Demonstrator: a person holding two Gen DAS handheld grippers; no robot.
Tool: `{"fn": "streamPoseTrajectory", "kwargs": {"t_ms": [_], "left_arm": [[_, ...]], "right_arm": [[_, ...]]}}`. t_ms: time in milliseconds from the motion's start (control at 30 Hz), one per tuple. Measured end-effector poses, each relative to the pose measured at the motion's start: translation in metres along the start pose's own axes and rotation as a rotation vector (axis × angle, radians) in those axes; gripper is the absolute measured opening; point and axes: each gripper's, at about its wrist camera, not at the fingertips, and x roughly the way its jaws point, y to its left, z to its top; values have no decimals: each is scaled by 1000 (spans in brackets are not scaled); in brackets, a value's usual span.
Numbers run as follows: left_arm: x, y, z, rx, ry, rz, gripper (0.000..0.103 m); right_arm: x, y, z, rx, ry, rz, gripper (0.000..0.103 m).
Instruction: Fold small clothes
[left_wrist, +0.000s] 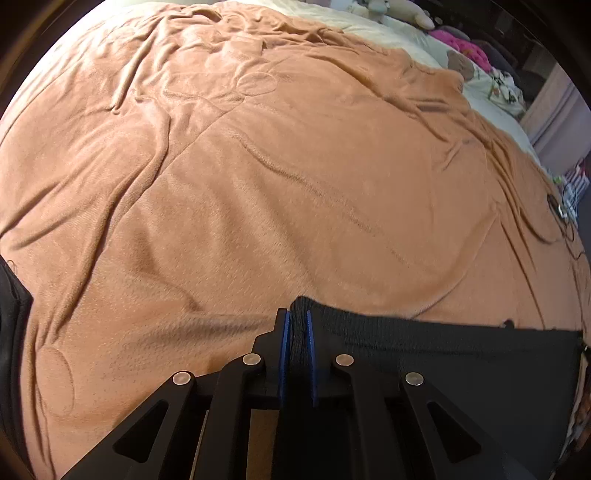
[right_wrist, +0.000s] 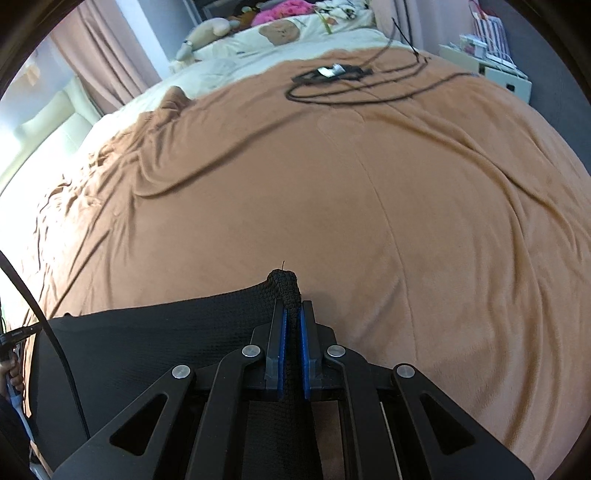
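Observation:
A black knit garment (left_wrist: 443, 354) hangs stretched between my two grippers above the orange blanket (left_wrist: 258, 184). My left gripper (left_wrist: 296, 325) is shut on its left corner, with the ribbed edge pinched between the blue pads (left_wrist: 284, 347). From there the cloth runs off to the right. In the right wrist view the same black garment (right_wrist: 147, 332) spreads to the left. My right gripper (right_wrist: 291, 314) is shut on its right corner, and a bunched tip of knit pokes out above the blue pads (right_wrist: 304, 350).
The orange blanket (right_wrist: 332, 203) covers a wide bed. A coiled black cable and a small device (right_wrist: 332, 74) lie on it at the far side. Pillows and plush toys (right_wrist: 273, 22) sit at the head. A white shelf unit (right_wrist: 495, 62) stands at the right.

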Motion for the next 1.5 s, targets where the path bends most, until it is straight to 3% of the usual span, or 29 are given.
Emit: {"fn": "streamPoseTrajectory", "kwargs": {"t_ms": [100,200,367,400,667,733,800,1033,1500], "left_arm": [[-1,-3,2,0,12,-7,9],[-8,-2,3,7,17,-5,17],[-34,13,-4,-33,-7,-21,47],[-39,16,-6,-36,-13,-24,48],[-79,32,-40,-43,-14,-77,49],[-89,36,-51,-50,-16,-83,49],[-97,40,-63,-60,-15,-94,49],[-123,45,-103,-90,-24,-116,49],[-153,52,-185,-157,-47,-154,49]], "right_arm": [[-1,1,0,6,0,-19,3],[-2,4,0,6,-8,-32,3],[0,2,-6,18,-5,-53,3],[1,1,-6,28,-3,-53,3],[-21,-2,-5,41,4,-19,13],[-31,-4,-8,44,1,-13,37],[-45,-9,-14,59,-4,10,51],[-96,-16,-39,68,-37,40,52],[-154,-45,-113,166,-26,124,52]]}}
